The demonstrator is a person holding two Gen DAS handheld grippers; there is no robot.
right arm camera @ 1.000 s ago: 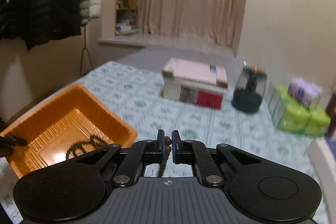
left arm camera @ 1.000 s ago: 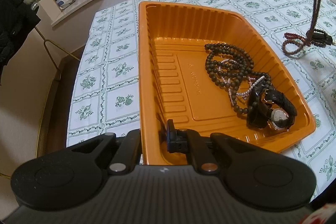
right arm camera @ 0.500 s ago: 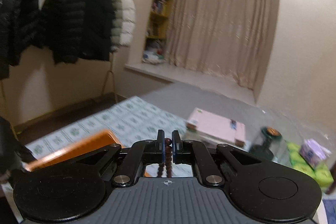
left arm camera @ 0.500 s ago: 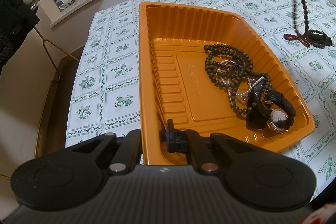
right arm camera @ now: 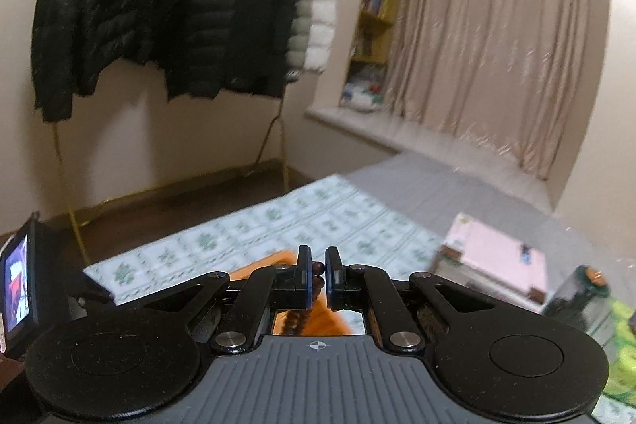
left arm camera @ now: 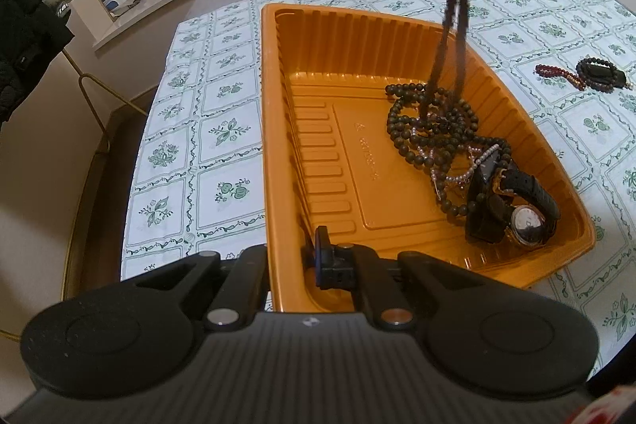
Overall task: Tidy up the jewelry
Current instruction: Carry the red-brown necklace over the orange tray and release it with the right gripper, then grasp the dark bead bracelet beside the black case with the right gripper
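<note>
Left gripper (left arm camera: 292, 257) fingers clenched on the near wall of the orange tray (left arm camera: 274, 153), apparently to steady it, while right gripper (right arm camera: 317, 275) fingers pinch a bead strand (left arm camera: 453, 26) hanging upper centre over the tray's heaped jewelry (left arm camera: 457, 146), presumably for lowering in.

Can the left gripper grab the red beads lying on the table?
Probably not right now. The left gripper is shut on the orange tray, and the red beads lie on the tablecloth beyond the tray's far side.
</note>
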